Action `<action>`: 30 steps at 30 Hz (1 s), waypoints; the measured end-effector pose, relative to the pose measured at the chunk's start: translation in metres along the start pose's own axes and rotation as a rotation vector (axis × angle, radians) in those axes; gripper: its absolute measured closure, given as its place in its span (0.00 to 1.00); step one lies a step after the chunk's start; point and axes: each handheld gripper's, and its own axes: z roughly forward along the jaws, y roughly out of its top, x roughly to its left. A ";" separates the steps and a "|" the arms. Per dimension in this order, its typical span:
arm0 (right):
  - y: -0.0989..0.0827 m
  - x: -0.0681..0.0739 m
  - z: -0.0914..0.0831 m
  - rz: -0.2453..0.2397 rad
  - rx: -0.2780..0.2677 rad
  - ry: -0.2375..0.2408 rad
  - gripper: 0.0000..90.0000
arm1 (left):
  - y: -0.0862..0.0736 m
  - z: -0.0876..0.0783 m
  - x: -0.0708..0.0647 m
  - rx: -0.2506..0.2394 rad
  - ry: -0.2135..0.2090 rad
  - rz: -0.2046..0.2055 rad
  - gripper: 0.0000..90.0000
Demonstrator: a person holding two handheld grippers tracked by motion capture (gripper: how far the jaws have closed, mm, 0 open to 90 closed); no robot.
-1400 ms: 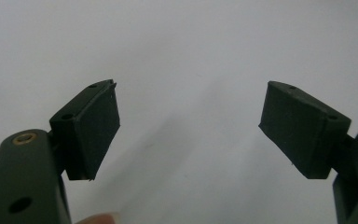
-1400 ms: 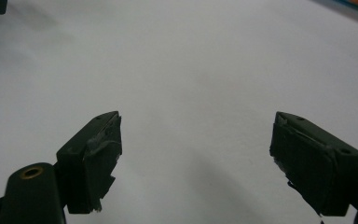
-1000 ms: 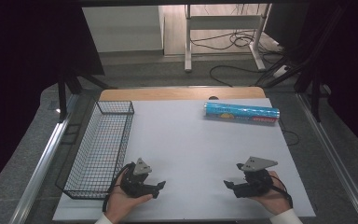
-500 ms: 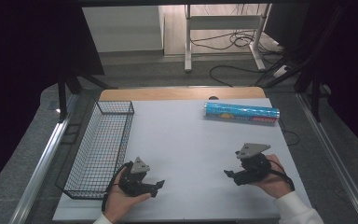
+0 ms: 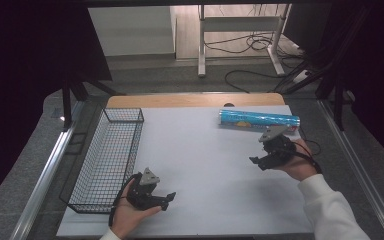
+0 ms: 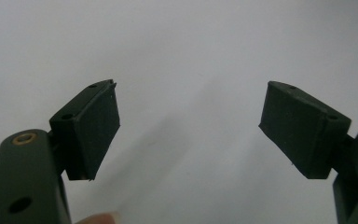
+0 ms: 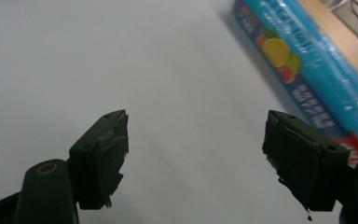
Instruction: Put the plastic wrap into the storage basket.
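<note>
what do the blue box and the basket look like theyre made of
The long blue box looks like printed cardboard under a glossy film: sharp fruit graphics and streaky glare in the right gripper view. The black rectangular basket looks like thin coated or painted metal wire: an open grid with a thicker rim and a matte finish.

Blue box [image 5: 258, 120] – citrus print; black wire basket [image 5: 109, 159]; white table [image 5: 200, 165]

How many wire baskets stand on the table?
1. The black wire basket stands along the left edge of the white table, beside the left gripper. Nothing here could hide another.
</note>
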 end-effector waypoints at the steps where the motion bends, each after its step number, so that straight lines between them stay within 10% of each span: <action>1: 0.005 -0.012 0.002 -0.006 0.012 -0.028 0.24 | 0.000 0.000 0.000 0.001 -0.001 0.001 0.21; 30: 0.032 -0.127 0.084 -0.013 0.176 -0.029 0.18 | -0.003 0.003 0.005 0.011 -0.008 -0.038 0.21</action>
